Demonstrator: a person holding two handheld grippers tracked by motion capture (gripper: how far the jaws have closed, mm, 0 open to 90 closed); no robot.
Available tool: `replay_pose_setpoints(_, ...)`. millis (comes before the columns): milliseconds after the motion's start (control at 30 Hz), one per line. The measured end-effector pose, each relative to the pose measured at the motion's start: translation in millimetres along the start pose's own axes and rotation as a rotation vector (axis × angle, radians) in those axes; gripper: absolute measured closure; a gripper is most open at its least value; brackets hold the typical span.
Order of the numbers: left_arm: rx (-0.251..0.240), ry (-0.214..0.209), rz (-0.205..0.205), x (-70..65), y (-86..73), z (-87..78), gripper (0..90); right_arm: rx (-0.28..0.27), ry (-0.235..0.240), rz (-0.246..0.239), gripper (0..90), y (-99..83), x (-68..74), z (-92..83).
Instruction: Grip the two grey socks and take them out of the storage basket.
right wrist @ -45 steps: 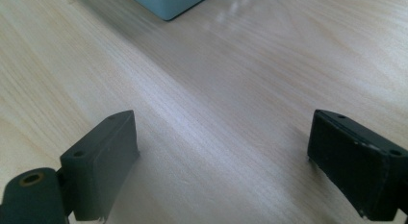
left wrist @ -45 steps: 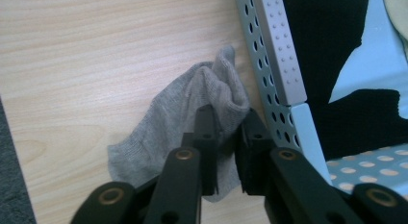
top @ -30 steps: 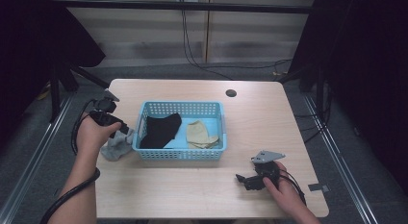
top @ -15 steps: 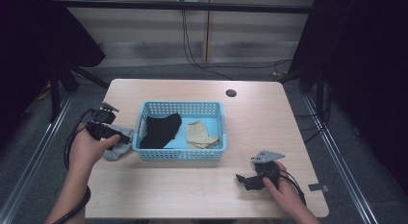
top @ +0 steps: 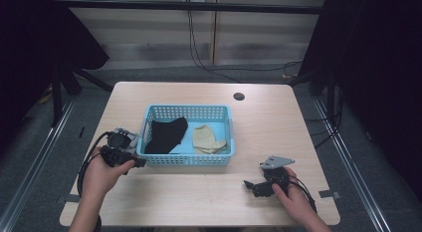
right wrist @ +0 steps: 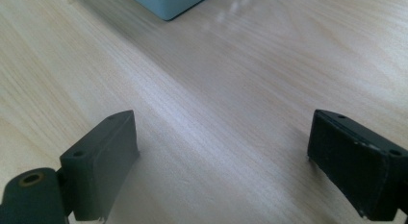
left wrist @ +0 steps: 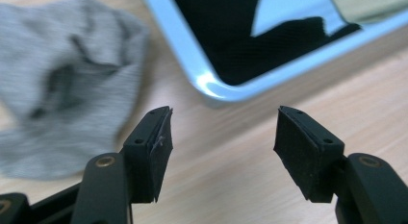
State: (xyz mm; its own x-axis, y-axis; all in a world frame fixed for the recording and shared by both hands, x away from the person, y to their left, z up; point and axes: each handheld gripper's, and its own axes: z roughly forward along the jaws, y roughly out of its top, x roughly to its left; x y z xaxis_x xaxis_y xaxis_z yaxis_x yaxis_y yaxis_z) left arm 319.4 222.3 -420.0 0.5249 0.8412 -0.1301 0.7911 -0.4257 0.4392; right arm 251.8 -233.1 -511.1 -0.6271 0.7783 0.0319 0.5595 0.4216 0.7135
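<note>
A light blue basket [top: 186, 158] stands mid-table with a black sock [top: 166, 134] and a beige sock [top: 208, 139] lying inside. A grey sock [top: 127, 139] lies on the table against the basket's left side. My left gripper [top: 140, 162] is low at the basket's near left corner, open. In the left gripper view the left gripper [left wrist: 223, 152] has bare wood between its jaws, the grey sock [left wrist: 62, 84] off to their left and the basket corner [left wrist: 211, 87] ahead. My right gripper [top: 250, 187] rests open on the table at the near right, and the right gripper [right wrist: 221, 161] holds nothing.
The wooden table [top: 199, 202] has a round cable hole [top: 239, 96] at the far right. Black cables trail from both grippers. Metal rails run along the floor on either side, and dark curtains stand left and right.
My left hand has moved toward the near edge and lower, from beside the basket's left wall to its near left corner. The right hand has stayed put.
</note>
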Motion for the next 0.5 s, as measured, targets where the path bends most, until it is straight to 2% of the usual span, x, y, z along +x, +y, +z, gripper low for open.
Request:
replay_pose_setpoints(133,-0.011,-0.031,0.020,-11.1,-12.2,15.8,37.5,0.001,0.000,0.002,9.6,0.0,0.1,-0.1)
replay_pose_setpoints(167,-0.026,-0.042,0.004,-13.6,-15.2,19.7,37.5,0.001,0.000,0.002,9.6,0.0,0.2,-0.1)
replay_pose_setpoints(200,-0.026,-0.042,0.004,-13.6,-15.2,19.7,37.4,-0.003,-0.001,-0.005,9.6,0.0,-0.2,0.3)
replay_pose_setpoints(233,-0.033,-0.056,0.016,-16.2,-20.6,26.5,37.5,0.003,-0.001,0.002,9.6,0.1,0.2,-0.2)
replay_pose_setpoints(267,-0.033,-0.056,0.016,-16.2,-20.6,26.5,37.4,0.003,-0.001,0.002,9.6,0.1,0.2,-0.2)
replay_pose_setpoints(300,-0.016,-0.043,0.044,-19.7,-23.8,32.3,37.0,-0.001,0.000,-0.005,9.6,0.1,-0.3,0.1)
replay_pose_setpoints(333,-0.016,-0.043,0.044,-19.7,-23.8,32.3,36.6,-0.001,0.000,-0.005,9.6,0.1,-0.3,0.1)
replay_pose_setpoints(400,-0.043,-0.062,0.051,-25.1,-28.8,41.1,35.9,0.002,0.000,0.003,9.6,0.0,0.2,-0.1)
replay_pose_setpoints(467,-0.045,-0.061,0.065,-26.7,-30.6,44.7,35.3,-0.003,0.000,-0.007,9.6,0.1,-0.4,0.3)
replay_pose_setpoints(500,-0.054,-0.042,0.092,-29.7,-34.0,50.5,35.2,0.003,-0.001,0.002,9.6,0.1,0.2,-0.2)
